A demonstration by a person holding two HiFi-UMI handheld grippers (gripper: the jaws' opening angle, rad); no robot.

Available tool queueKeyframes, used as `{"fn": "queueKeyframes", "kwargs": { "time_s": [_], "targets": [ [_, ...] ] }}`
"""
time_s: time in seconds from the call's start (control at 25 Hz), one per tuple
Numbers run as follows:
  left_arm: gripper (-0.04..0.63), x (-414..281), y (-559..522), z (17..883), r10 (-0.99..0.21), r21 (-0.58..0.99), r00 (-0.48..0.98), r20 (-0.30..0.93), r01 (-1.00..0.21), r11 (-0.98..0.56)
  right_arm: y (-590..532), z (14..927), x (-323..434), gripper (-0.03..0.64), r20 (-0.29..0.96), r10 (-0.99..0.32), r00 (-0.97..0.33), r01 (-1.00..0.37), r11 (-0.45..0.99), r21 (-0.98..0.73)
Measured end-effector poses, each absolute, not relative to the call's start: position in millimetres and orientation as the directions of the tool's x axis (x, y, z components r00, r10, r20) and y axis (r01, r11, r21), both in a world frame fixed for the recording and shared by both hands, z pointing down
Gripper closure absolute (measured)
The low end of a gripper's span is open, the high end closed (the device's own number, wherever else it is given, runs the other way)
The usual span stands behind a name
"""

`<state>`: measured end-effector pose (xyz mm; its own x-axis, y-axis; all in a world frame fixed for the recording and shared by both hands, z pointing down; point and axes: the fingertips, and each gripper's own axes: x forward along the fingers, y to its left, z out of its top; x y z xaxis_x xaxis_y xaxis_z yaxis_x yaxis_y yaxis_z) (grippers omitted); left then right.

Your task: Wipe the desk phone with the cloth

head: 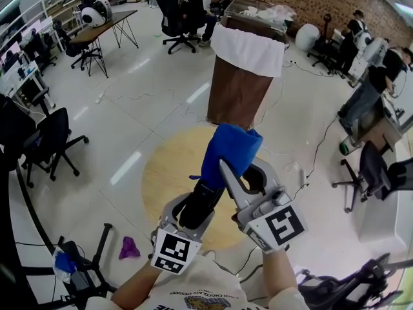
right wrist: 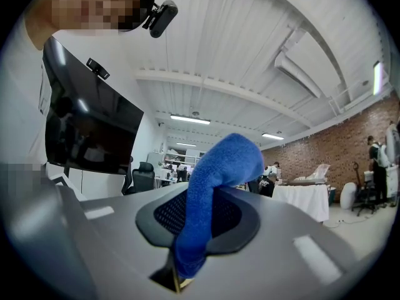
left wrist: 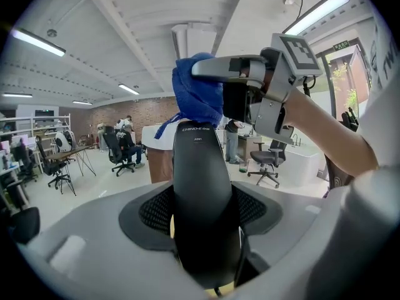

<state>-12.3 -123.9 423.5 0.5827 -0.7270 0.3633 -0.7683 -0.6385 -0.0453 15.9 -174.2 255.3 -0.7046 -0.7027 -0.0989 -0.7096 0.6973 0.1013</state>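
The handset [left wrist: 201,192] hangs in the air near us, clamped lengthwise in our left gripper [head: 195,204] so its far end stays bare, and there our right gripper [head: 233,173], jaws pinched on the cloth [head: 230,148], presses the blue wad to wipe.

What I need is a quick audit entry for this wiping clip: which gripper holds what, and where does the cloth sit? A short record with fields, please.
left gripper: shut on the black plastic phone handset, at its near end
right gripper: shut on the blue terry cloth
cloth position: bunched over the handset's far end, touching it
handset pose: held in the air above the yellow circle on the floor
phone base: not in view
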Motion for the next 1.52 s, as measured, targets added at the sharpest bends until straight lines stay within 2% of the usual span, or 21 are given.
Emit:
{"fn": "queueKeyframes", "kwargs": {
  "time_s": [0.68,1.52],
  "targets": [
    [0.331,-13,-120,410,-0.724,-0.034,0.603,0.335,-0.76,-0.648,-204,245,45,0.558,-0.176,-0.721,-0.671,-0.742,0.657,0.136],
    [0.331,-19,-128,378,-0.731,0.01,0.628,0.267,-0.76,-0.65,-227,325,55,0.558,-0.178,-0.715,-0.676,-0.735,0.669,0.105]
  ]
}}
